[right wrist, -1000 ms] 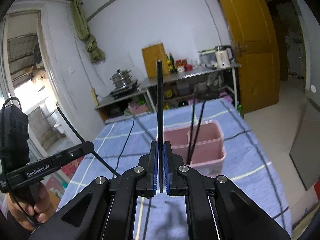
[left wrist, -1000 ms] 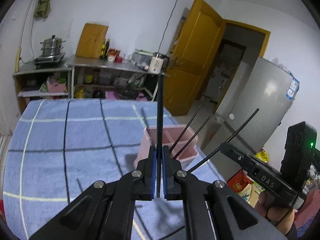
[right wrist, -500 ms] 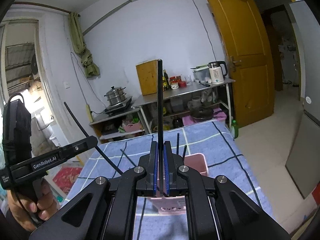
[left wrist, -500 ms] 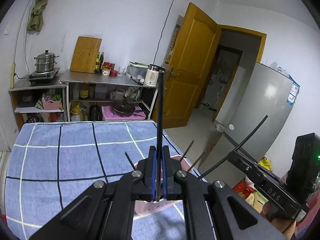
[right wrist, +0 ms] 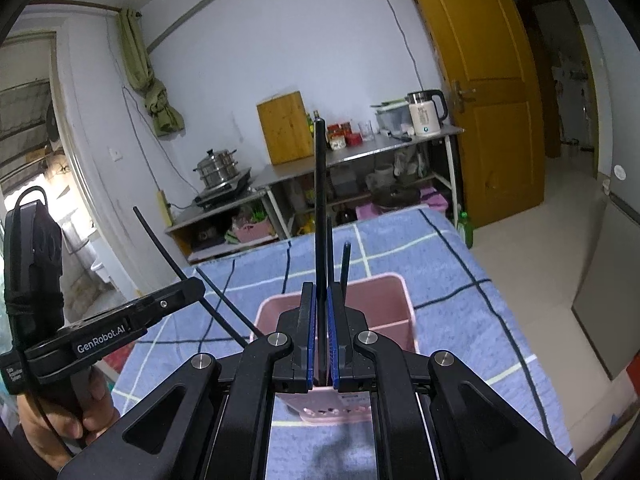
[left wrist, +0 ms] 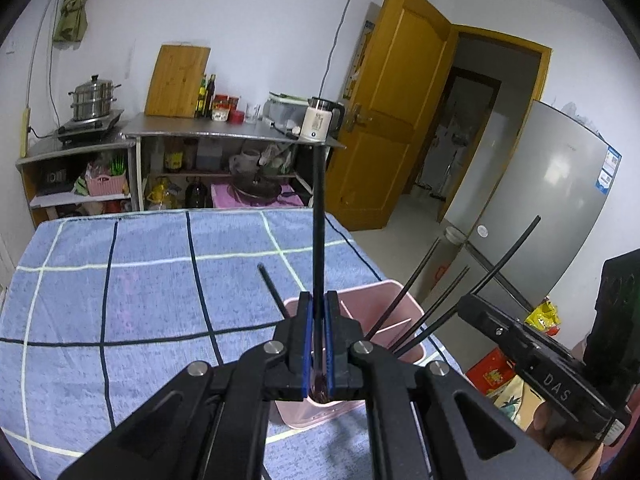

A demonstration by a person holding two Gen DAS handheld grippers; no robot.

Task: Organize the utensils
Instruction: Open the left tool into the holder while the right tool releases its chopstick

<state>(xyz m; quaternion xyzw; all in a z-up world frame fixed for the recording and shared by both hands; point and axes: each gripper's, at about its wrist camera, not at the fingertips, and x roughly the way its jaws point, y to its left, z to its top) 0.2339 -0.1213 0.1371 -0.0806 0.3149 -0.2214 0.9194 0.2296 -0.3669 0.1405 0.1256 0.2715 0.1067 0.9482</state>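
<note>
**Both grippers hold a chopstick over the pink bin**

Blue checked cloth [left wrist: 120,280] covers the table under your left gripper [left wrist: 318,336], with a steel shelf [left wrist: 232,134] and a yellow door [left wrist: 394,120] behind it. From the left wrist, your blue pads are pressed together on a black chopstick [left wrist: 318,232] that stands straight up between them. A pink bin [left wrist: 400,312] sits just below and beyond the fingers, near the table's right edge. It has an inner divider, and black sticks [left wrist: 416,300] lean out of its right part toward the fridge [left wrist: 552,208]. Another one [left wrist: 272,290] leans out to the left. Your right gripper [left wrist: 532,354] shows at the right, side on, with a long stick running up from its tip.

From the right wrist, the same cloth [right wrist: 460,264] runs back to the shelf [right wrist: 360,152], where a kettle [right wrist: 424,114] stands. Your right gripper [right wrist: 320,340] is clamped on its own upright chopstick [right wrist: 320,208]. The bin [right wrist: 380,300] lies directly below the fingers, and two sticks [right wrist: 345,264] rise from it just right of the held one. Which compartment they stand in, you cannot tell. Your left gripper [right wrist: 120,328] is at the left, hand on its grip, with a stick angled through its tip.
</note>
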